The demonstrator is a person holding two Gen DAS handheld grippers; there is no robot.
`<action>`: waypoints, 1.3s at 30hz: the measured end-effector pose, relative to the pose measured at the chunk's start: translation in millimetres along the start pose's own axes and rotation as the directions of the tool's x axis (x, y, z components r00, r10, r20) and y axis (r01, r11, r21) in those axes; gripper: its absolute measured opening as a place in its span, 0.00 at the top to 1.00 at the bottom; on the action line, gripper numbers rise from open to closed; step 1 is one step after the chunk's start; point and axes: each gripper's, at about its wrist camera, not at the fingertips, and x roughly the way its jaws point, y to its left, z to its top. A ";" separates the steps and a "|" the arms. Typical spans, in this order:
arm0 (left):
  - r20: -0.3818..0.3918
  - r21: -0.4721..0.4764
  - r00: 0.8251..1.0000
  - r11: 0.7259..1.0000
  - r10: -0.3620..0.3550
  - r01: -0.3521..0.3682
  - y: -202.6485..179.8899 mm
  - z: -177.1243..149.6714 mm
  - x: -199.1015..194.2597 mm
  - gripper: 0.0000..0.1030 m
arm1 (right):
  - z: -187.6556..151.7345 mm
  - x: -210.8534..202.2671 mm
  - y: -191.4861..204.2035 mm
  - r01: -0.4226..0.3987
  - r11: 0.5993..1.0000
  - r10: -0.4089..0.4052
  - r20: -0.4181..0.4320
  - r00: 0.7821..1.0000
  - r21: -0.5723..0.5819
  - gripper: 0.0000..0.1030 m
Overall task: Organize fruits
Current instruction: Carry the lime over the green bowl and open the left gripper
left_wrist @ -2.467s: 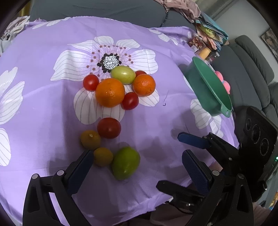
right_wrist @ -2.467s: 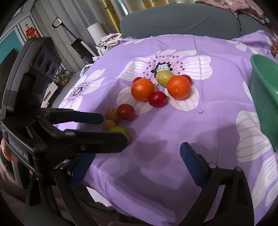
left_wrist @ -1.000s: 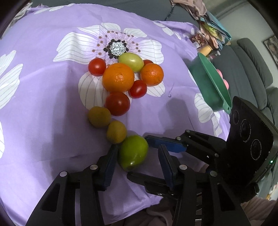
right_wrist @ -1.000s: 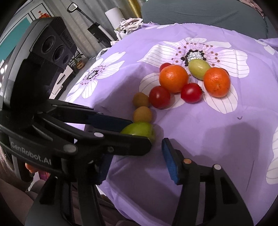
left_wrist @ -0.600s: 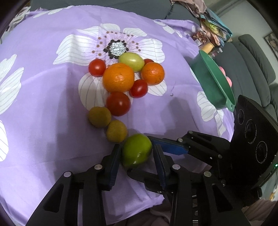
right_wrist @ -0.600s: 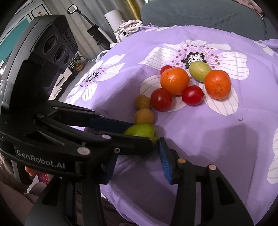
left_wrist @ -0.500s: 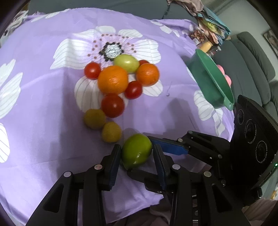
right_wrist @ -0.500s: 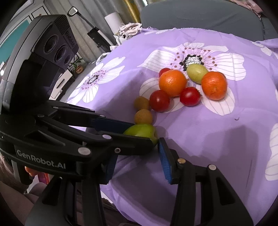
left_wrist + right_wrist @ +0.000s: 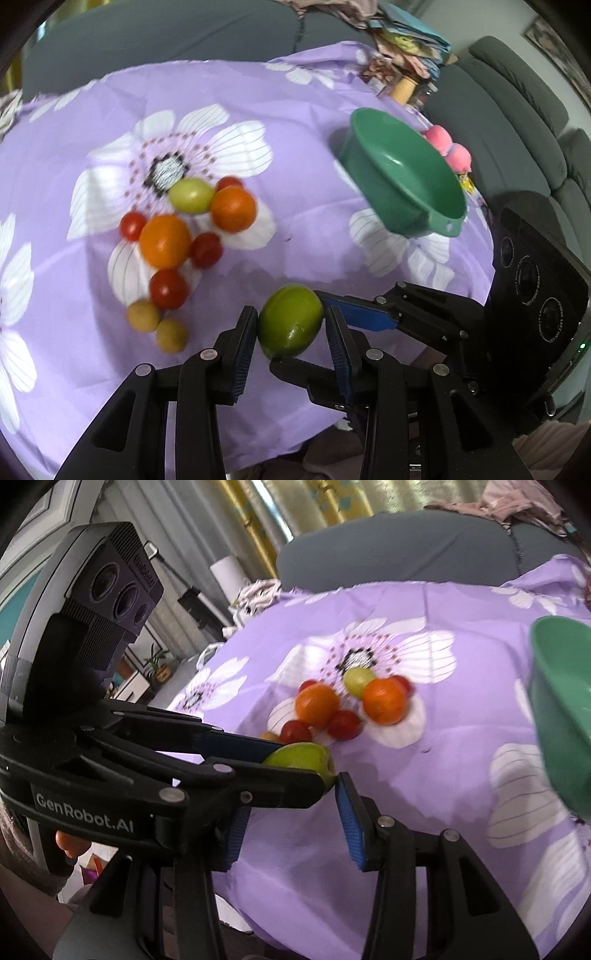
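green fruit (image 9: pixel 290 320) is clamped between the pads of the left gripper (image 9: pixel 291 334), lifted off the purple flowered cloth (image 9: pixel 303 92), below and left of the green bowl (image 9: pixel 402 184). right gripper (image 9: pixel 291 827) is set just beside the green fruit, jaws narrowed and parted, nothing seen pressed between them. oranges and tomatoes are clustered left of the bowl.

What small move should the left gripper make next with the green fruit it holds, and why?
Probably carry it toward the green bowl. The left gripper is shut on the green fruit, which looks lifted clear of the purple cloth; the bowl looks empty and nothing stands between them. The right gripper holds nothing.
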 end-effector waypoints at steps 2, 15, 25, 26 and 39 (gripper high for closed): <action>0.002 0.020 1.000 1.000 0.003 -0.003 -8.5 4.2 1.0 0.63 | 0.8 -5.6 -3.5 0.008 1.000 -0.008 0.019 1.000 0.006 0.56; 0.036 0.174 0.999 0.984 0.012 -0.018 -68.0 40.7 5.5 0.63 | 7.7 -55.9 -38.5 0.061 0.997 -0.070 0.159 0.985 0.056 0.56; 0.052 0.279 0.999 0.960 0.003 -0.017 -107.4 68.7 14.2 0.63 | 15.0 -87.2 -67.6 0.113 0.989 -0.133 0.238 0.962 0.097 0.56; 0.054 0.288 0.999 0.958 0.000 -0.015 -110.9 71.4 15.4 0.63 | 16.3 -90.1 -71.1 0.121 0.987 -0.143 0.246 0.959 0.102 0.56; 0.003 0.333 0.999 0.942 -0.051 0.047 -139.9 103.5 49.1 0.63 | 22.3 -105.4 -115.7 0.181 0.966 -0.226 0.256 0.940 0.186 0.56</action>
